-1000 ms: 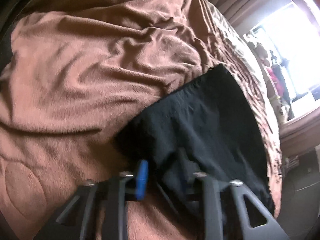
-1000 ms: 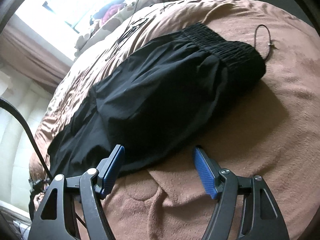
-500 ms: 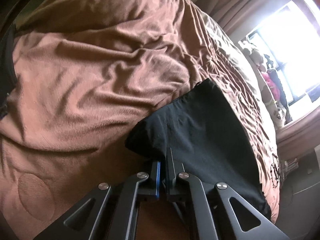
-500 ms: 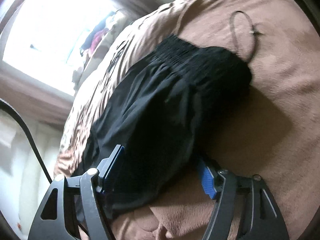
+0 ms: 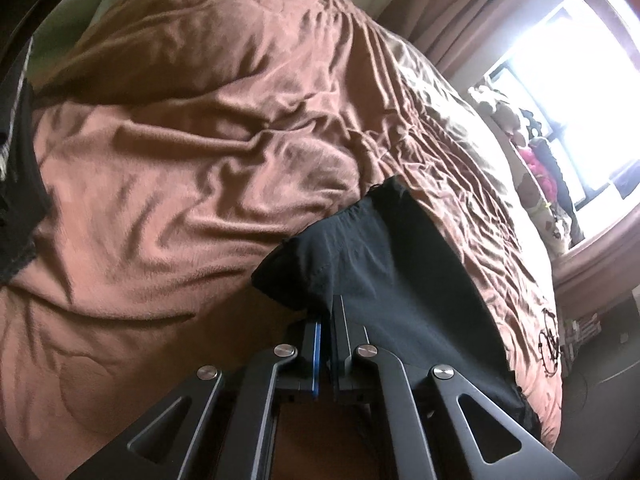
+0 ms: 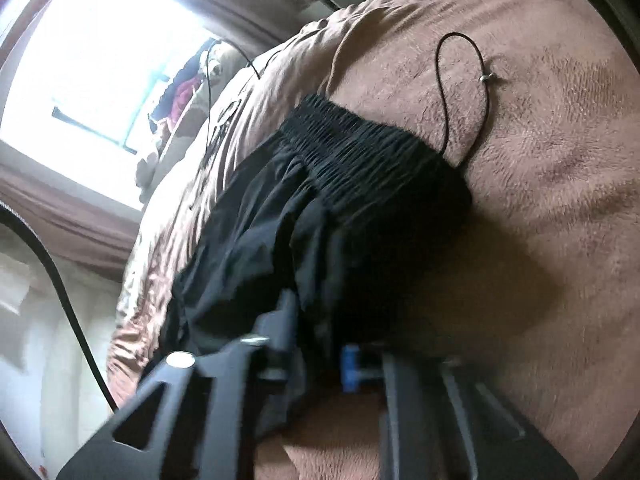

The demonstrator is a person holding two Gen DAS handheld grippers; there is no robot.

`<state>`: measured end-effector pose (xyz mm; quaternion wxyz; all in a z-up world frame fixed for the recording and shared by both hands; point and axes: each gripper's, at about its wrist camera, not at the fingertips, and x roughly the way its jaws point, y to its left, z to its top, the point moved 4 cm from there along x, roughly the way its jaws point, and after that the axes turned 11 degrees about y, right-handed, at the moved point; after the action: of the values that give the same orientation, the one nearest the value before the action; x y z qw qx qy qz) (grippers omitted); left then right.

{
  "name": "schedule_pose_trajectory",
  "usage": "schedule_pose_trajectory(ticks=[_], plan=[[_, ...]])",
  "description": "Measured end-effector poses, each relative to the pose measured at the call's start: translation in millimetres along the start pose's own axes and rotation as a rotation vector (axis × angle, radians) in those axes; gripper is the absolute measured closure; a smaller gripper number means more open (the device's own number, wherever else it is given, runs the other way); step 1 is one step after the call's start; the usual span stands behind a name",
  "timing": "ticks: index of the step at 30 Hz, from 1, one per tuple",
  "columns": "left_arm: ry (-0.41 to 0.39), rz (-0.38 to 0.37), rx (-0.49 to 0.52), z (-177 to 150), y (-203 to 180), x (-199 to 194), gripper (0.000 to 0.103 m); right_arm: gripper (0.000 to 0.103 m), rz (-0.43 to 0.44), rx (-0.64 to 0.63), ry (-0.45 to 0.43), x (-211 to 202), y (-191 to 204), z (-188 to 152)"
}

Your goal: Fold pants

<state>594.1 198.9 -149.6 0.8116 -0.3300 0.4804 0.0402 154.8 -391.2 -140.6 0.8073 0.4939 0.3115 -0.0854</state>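
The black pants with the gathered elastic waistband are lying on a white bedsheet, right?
Not quite. The black pants with the gathered elastic waistband lie on a brown fleece blanket, not a white sheet; the right wrist view shows it.

both wrist views look down closely, sharing black pants and window.

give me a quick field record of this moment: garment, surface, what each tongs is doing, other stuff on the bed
garment: black pants, elastic waistband at the far end in the right wrist view
surface: brown blanket on a bed
left tongs: shut on the pants' hem edge, cloth lifted off the blanket
right tongs: jaws just closed on the pants' near edge, cloth pinched between them; view blurred
other items: thin black cord loop with a small metal bead, beside the waistband
background: bright window with curtain
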Motion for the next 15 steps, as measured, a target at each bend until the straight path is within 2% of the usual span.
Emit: schedule_pose_trajectory(ticks=[10, 15], plan=[[-0.034, -0.009, 0.014, -9, -5, -43, 0.1, 0.102, -0.007, -0.083, -0.006, -31, 25, 0], [-0.04, -0.024, -0.002, -23, 11, -67, 0.1, 0.102, -0.022, -0.119, 0.012, -42, 30, 3]])
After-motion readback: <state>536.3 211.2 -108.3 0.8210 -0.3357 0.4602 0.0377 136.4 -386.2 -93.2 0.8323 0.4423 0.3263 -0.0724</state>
